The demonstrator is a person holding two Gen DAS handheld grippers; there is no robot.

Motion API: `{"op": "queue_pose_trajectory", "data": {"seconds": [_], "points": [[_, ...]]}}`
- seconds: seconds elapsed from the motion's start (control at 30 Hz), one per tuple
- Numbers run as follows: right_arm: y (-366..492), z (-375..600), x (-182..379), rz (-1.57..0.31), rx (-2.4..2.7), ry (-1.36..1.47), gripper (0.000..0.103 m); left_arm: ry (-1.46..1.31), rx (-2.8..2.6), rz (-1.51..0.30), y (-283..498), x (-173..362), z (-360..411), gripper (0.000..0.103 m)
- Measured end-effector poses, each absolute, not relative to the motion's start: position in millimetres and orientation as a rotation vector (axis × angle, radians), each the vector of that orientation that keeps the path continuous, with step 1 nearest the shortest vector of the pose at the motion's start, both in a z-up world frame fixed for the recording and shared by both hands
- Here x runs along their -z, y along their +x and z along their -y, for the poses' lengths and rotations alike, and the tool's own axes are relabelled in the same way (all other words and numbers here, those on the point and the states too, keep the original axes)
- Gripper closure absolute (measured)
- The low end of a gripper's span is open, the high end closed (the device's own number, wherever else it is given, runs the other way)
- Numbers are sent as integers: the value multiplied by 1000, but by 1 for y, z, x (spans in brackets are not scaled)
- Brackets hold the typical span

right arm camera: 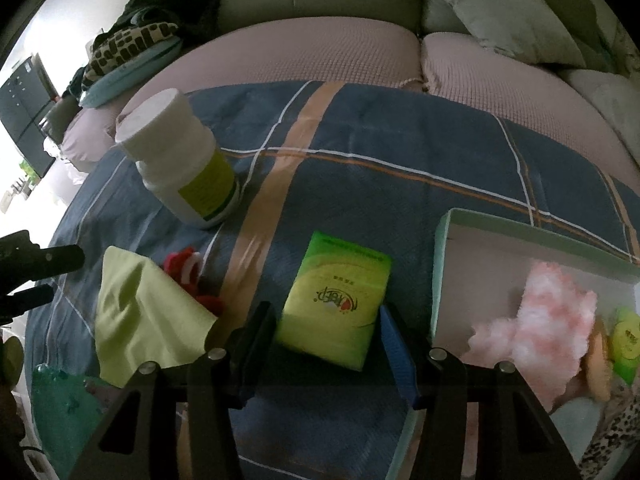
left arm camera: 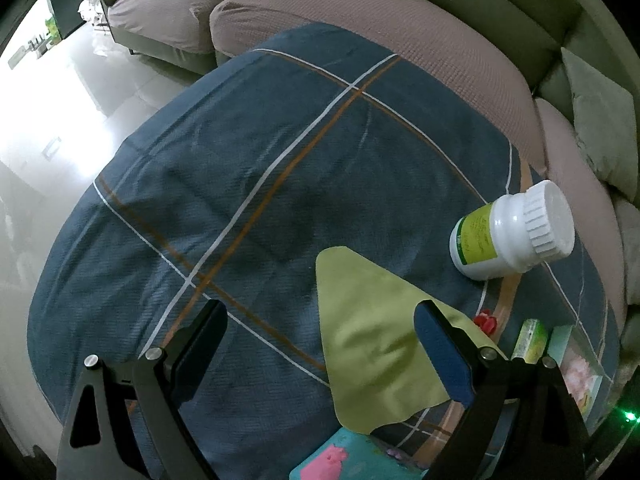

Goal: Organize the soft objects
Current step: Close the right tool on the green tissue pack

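A green tissue pack [right arm camera: 336,296] sits between the fingers of my right gripper [right arm camera: 326,314], whose pads lie against its two sides, so it is shut on the pack. A lime-green cloth [left arm camera: 372,344] lies flat on the blue plaid sheet [left arm camera: 248,168]; in the right wrist view the cloth [right arm camera: 140,316] is at the left. My left gripper [left arm camera: 320,308] hangs wide open over the cloth's left part, its right finger above the fabric. A small red soft thing [right arm camera: 188,268] peeks out by the cloth's edge. A pink fluffy item [right arm camera: 544,320] lies in the pale box [right arm camera: 520,224].
A white bottle [right arm camera: 180,160] with a green label stands on the sheet behind the cloth. A teal item [left arm camera: 340,456] with a pink figure lies near the front edge. The sofa [right arm camera: 320,52] with cushions and a pile of clothes runs behind the sheet.
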State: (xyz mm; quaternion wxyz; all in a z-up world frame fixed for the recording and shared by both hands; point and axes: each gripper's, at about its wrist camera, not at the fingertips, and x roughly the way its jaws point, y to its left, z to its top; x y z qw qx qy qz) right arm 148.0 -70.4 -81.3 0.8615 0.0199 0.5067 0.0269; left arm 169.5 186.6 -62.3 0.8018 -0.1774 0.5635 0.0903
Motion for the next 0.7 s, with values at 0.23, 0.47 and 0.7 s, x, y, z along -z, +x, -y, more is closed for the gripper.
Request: {"op": "queue_pose_trajectory", "data": {"seconds": [0.23, 0.47, 0.7], "points": [[149, 67, 83, -1067, -49, 23, 47, -358, -197, -1213, 171, 61, -181, 8], [151, 65, 86, -1070, -54, 3, 48, -338, -207, -1221, 176, 61, -173, 8], [151, 68, 85, -1065, -71, 28, 48, -326, -189, -1214, 180, 56, -161, 8]]}}
